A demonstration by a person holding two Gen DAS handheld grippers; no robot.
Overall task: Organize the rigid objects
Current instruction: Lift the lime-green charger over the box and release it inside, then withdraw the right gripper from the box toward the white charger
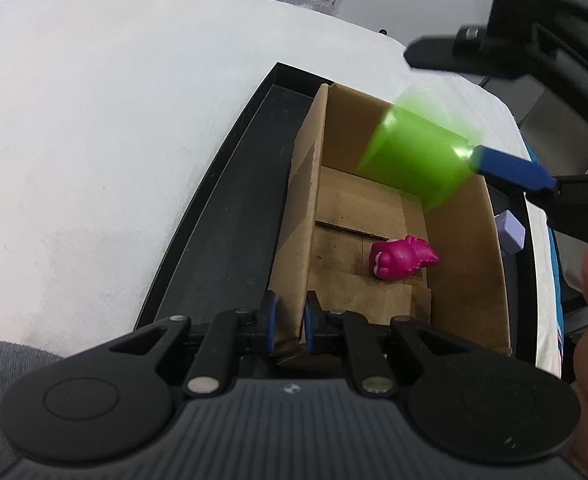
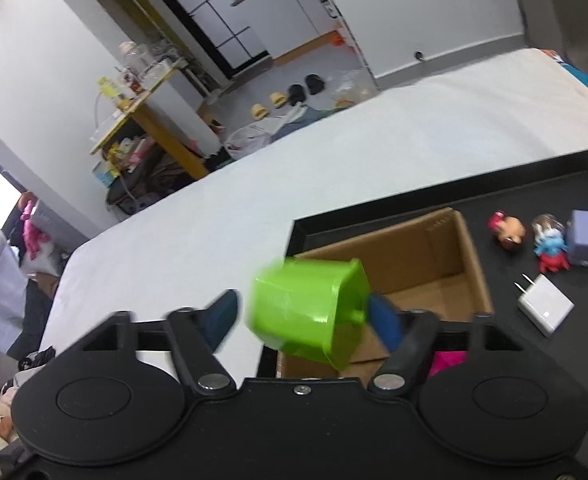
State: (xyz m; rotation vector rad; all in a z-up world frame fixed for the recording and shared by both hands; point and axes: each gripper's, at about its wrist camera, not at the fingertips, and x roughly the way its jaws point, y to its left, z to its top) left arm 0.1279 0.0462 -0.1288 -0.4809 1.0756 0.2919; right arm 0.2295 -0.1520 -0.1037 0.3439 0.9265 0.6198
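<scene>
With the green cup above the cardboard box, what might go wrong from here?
1. The green cup sits tilted between the right gripper's open fingers, blurred; it may strike the cardboard box wall and bounce onto the black tray.
2. It may land on the pink toy inside.
3. The left gripper pinches only the box wall, which may bend.

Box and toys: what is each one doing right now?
cardboard box: open on top, wall pinched by left gripper.
left gripper: shut on cardboard box.
green cup: tipped sideways over the box, between the right gripper's fingers.
right gripper: open, one finger clear of the cup.
pink toy: lying inside the box.
</scene>
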